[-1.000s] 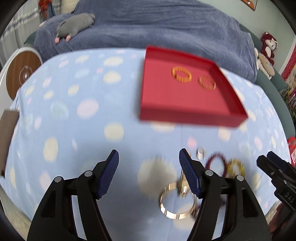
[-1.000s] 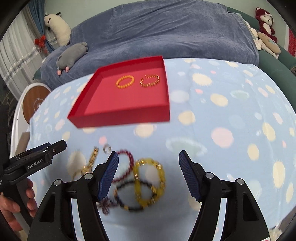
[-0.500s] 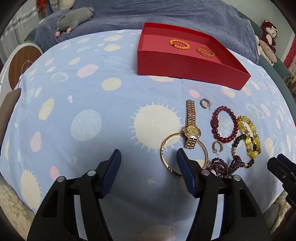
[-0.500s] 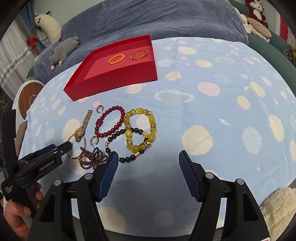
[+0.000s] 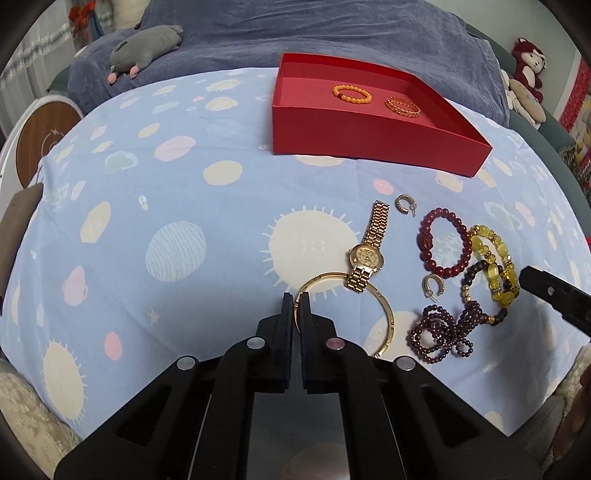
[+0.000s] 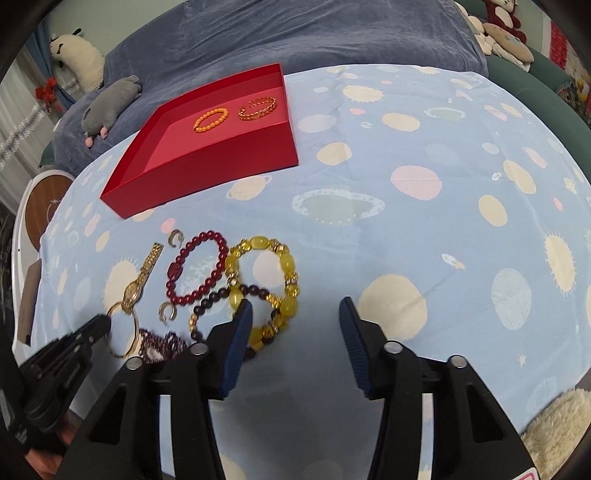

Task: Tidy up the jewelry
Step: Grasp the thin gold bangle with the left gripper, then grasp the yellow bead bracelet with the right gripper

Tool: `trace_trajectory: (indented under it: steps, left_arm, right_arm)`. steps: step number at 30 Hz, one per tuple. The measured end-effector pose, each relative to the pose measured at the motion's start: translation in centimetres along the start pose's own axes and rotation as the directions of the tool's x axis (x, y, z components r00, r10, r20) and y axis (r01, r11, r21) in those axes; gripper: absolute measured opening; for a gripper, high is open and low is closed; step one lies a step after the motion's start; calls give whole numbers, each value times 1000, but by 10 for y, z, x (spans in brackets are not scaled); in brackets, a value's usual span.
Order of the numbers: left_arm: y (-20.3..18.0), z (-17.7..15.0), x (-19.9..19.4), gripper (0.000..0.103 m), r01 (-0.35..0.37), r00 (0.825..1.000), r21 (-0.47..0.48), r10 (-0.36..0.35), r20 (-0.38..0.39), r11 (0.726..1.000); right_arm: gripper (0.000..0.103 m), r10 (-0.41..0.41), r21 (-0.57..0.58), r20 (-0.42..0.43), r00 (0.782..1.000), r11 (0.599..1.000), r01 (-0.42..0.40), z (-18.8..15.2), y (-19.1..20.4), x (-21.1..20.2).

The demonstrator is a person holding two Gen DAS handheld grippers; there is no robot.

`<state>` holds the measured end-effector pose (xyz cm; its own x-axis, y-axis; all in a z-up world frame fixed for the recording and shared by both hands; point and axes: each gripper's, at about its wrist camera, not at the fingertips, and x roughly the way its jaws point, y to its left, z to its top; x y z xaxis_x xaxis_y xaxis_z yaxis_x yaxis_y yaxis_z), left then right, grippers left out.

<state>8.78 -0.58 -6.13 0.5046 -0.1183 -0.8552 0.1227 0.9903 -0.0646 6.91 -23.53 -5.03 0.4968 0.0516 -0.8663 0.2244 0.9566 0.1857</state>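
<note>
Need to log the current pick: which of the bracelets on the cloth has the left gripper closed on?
The plain gold bangle: the left gripper is pinched on its rim. The dark red, yellow and purple bead bracelets lie untouched.

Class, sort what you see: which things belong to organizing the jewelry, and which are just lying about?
Job: red box, gold bangle, watch, red bracelet, yellow bracelet, left gripper.
Lying about: grey plush, blue blanket.

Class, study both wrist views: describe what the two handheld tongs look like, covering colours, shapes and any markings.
Both the left tongs and the right tongs have matte black, angular plastic bodies with triangular cut-outs and round silver pivot pins. Their fingers carry ribbed dark-blue pads. White lettering on the left one's side is too blurred to read.
</note>
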Motion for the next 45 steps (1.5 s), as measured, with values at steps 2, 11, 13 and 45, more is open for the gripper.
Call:
trace_trajectory:
  steps: [2,11,13,45]
  left_arm:
    - [3,-1,-1,3,4,1000,-16,-4,-2,1000]
    - [8,-2,-3,3,18,1000,-59,-19,-20,998]
    - [8,-2,-3,3,20,1000,-63,-22,-22,998]
    - [12,4,-52,4,44,998,-81,-40,51,996]
  right_arm:
    - [38,-5,1,2,1000,1000,5,6,1,4]
    - [24,-37,-34,-32,999,999,36,15,10,26]
    - [23,-40,-38,-28,999,999,39,15,11,27]
    - [9,88,41,85,992,995,-92,-19,-4,-63]
